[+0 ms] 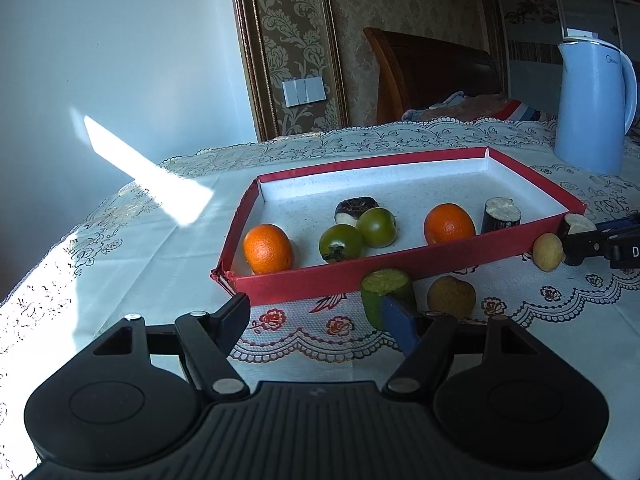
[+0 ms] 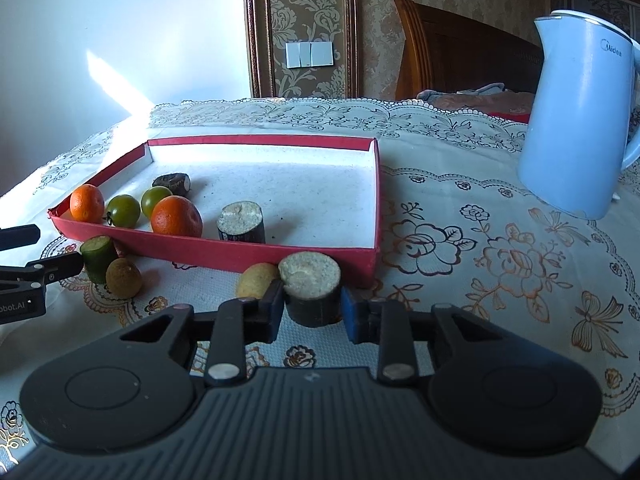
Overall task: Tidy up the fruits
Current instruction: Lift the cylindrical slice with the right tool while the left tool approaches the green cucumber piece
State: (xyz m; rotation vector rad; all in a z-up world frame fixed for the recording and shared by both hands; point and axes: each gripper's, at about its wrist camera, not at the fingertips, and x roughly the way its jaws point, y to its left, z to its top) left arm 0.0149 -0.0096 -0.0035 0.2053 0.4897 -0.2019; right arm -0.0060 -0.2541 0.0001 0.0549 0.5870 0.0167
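A red tray [image 2: 240, 254] with a white floor holds two oranges [image 2: 176, 216], two green tomatoes [image 2: 124, 210] and two dark cut pieces [image 2: 241, 222]. My right gripper [image 2: 312, 300] is shut on a third dark cylinder with a pale cut top [image 2: 310, 274], standing on the cloth just outside the tray's near wall. A yellowish round fruit [image 2: 258, 280] lies against its left side. My left gripper [image 1: 316, 312] is open before the tray [image 1: 304, 280]. A green cucumber stub [image 1: 386, 288] stands at its right, blue-padded fingertip, not between the jaws. A brown round fruit [image 1: 451, 296] lies beside the stub.
A pale blue kettle [image 2: 580, 120] stands on the lace tablecloth at the far right, behind the tray. A wooden chair back [image 2: 460, 48] rises beyond the table's far edge. Bare cloth [image 2: 480, 280] stretches to the right of the tray.
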